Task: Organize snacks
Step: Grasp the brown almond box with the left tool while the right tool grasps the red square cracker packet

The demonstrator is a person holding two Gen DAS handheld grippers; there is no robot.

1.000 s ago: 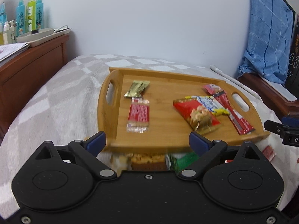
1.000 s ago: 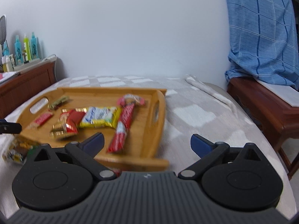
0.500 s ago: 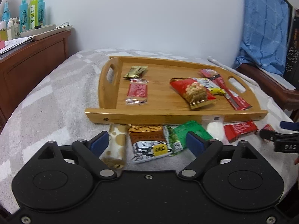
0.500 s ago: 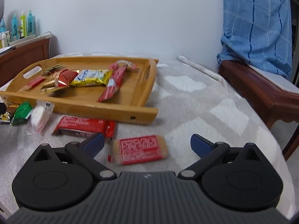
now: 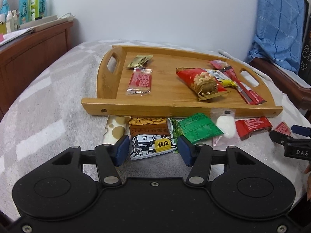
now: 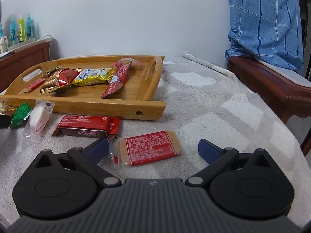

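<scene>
A wooden tray (image 5: 105,106) (image 6: 147,110) on the grey blanket holds several snack packets. More snacks lie in a row before its front edge. My left gripper (image 5: 152,149) is low over the blanket, its fingers on either side of a brown peanut packet (image 5: 150,137), not touching it. A gold-dotted packet (image 5: 114,130) and a green packet (image 5: 198,129) lie beside it. My right gripper (image 6: 152,149) is wide open around a red-labelled biscuit packet (image 6: 149,150). A red bar (image 6: 87,127) and a white candy packet (image 6: 38,119) lie to its left.
A wooden cabinet (image 5: 33,52) with bottles stands at the left. A wooden chair (image 6: 272,85) draped with blue cloth stands at the right, past the bed's edge. A white wall is behind the bed.
Both grippers have dropped toward the blanket and come close to the row of snacks in front of the tray. The left gripper's fingers have narrowed around the peanut packet.
</scene>
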